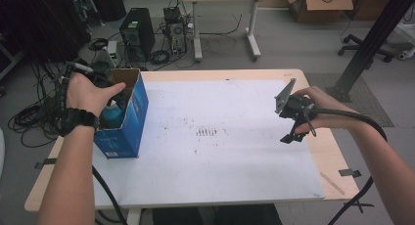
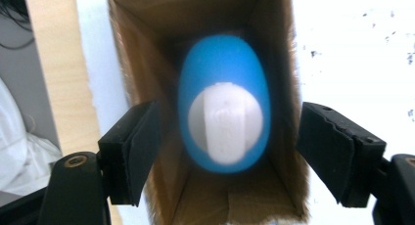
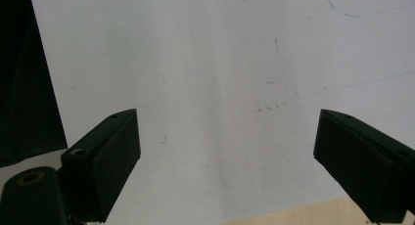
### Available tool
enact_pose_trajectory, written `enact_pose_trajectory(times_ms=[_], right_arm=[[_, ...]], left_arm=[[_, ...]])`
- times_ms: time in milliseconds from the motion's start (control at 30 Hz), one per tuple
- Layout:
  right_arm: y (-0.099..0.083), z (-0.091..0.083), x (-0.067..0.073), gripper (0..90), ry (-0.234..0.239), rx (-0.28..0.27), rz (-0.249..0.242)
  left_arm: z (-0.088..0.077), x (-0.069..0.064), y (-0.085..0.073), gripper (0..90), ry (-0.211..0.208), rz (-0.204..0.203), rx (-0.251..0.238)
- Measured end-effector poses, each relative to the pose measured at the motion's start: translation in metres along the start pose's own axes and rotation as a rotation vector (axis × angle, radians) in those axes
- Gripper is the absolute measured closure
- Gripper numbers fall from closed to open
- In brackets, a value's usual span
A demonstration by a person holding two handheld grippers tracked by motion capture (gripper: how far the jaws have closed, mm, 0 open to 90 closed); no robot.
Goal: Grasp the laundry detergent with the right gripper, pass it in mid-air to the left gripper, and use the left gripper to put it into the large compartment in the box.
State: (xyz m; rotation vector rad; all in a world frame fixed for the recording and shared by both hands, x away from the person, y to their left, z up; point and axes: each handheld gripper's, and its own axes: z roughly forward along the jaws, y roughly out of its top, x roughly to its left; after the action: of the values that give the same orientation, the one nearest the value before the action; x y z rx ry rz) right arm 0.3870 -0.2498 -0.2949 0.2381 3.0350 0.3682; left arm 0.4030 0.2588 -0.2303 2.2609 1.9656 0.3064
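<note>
Cables, a computer tower and a second desk crowd the floor beyond the wooden table (image 1: 313, 151), whose top is mostly covered by a white sheet (image 1: 220, 156) with a few dark smudges near its middle. At the sheet's left edge stands a tall blue box (image 1: 128, 122), open at the top, its brown cardboard inside showing. Down in it sits a blue bottle (image 2: 224, 78) with a white cap (image 2: 226, 122), upright and apart from the walls as far as the left gripper view shows.

Directly above the box's mouth hangs the left gripper (image 2: 226, 151), pointing down — its jaws stand spread either side of the cap and pinch nothing. Near the right edge of the table the right gripper (image 3: 225, 161) hangs over bare sheet, jaws wide apart and empty.

By my reading, the bottle has just been dropped into the box and the placing step is ending. Next, the left hand likely needs to lift straight up, clear of the cardboard rim — without tipping the box.
</note>
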Motion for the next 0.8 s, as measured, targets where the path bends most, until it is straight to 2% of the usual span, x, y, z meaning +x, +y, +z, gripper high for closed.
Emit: enact_pose_trajectory(times_ms=[133,300,500,800], right_arm=[[0.001,-0.002,0.001,10.3,-0.001,-0.006,0.001],[0.004,-0.004,0.000,10.3,-0.003,-0.009,0.002],[0.007,-0.005,-0.001,10.2,-0.004,-0.012,-0.003],[0.009,-0.006,0.000,10.2,-0.004,-0.017,-0.006]], left_arm=[[-0.021,-0.006,0.001,21.9,0.008,0.031,-0.029],[-0.035,-0.019,0.004,19.3,-0.004,0.093,-0.080],[-0.037,-0.044,0.007,14.6,-0.041,0.171,-0.094],[-0.031,-0.083,0.011,10.1,-0.083,0.280,-0.108]])
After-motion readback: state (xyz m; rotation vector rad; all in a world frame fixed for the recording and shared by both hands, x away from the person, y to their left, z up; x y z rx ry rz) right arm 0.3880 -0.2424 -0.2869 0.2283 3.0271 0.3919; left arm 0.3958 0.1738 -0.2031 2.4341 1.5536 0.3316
